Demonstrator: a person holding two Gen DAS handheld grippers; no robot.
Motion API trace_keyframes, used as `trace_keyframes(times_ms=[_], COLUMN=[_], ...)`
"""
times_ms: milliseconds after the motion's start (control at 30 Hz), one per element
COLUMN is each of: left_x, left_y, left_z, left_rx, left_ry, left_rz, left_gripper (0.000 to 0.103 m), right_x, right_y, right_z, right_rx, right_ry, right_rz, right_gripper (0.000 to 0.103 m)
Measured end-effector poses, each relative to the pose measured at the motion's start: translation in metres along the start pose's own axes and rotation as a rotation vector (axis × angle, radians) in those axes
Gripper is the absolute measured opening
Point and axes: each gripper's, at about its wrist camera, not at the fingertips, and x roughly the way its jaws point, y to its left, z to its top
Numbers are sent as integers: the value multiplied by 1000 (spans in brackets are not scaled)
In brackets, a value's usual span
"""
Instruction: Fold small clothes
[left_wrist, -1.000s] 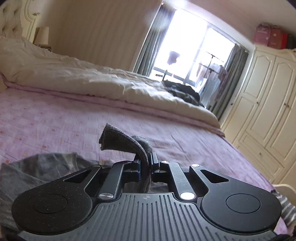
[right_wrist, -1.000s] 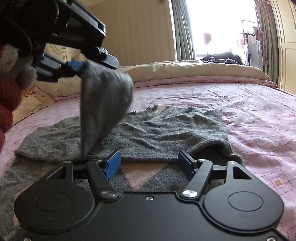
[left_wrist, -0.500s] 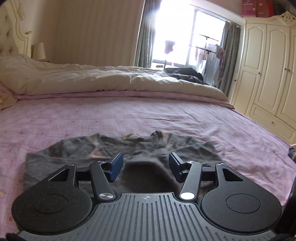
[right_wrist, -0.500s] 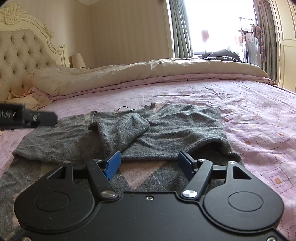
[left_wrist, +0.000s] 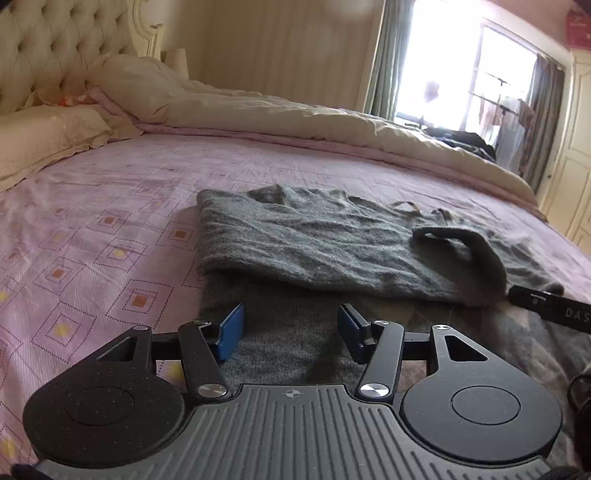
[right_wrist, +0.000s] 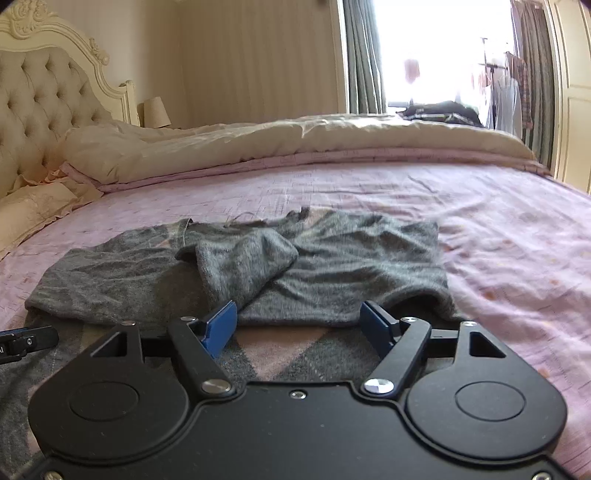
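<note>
Left wrist view: the left hand-held gripper (left_wrist: 290, 326) is released, its blue pads spread with nothing between them, low over the near part of the grey sweater (left_wrist: 332, 243). The sweater lies flat on the pink bed (left_wrist: 110, 221), filling the middle of the frame, long axis running left to right across the view. A folded-over layer ends in an edge just ahead of the fingertips; a sleeve end (left_wrist: 476, 254) lies on top at centre right. The right hand-held gripper (left_wrist: 546, 304) pokes in at the right edge.

Right wrist view: the right hand-held gripper (right_wrist: 297, 323) is likewise released and empty, with the sweater (right_wrist: 351, 266) straight ahead and the sleeve end (right_wrist: 240, 262) just beyond its left pad. The left tool shows at the lower left edge. Each tool seems equally near its own end of the folded edge. Bare sheet lies open to the right and beyond; the duvet (right_wrist: 295, 144) sits well back.
</note>
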Motion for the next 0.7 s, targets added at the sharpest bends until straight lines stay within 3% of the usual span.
trace_keyframes(times_ms=[167,233,300,367,433,467,600,700], left_x=[1,2,4,5,6,6,9,13], left_y=[7,6,3,2,0,0,-9,-16], left_z=[-2,-3,-3,-4,-5,-6,-6,-6], left_rx=[-38,-28,-12,-3,2,3,55,97], left_ry=[9,15,20,23,25,26,40,53], left_rz=[-12,-15,-11,-8,-6,-6,23,36], left_gripper=[60,63,64,66,67,67,70,76], right_x=[0,16,34,49,55,56,44,31], right_y=[36,56,68,70,60,51,1,-26], right_z=[33,41,45,44,43,43,41,36], right_rx=[-156,-224,-257,-268,-243,-209,-19,46], right_ry=[-22,18,69,98,122,134,153,156], right_rz=[35,35,41,23,-17,-30,-83,-92], right_gripper=[84,85,82,68,53,50,51,51])
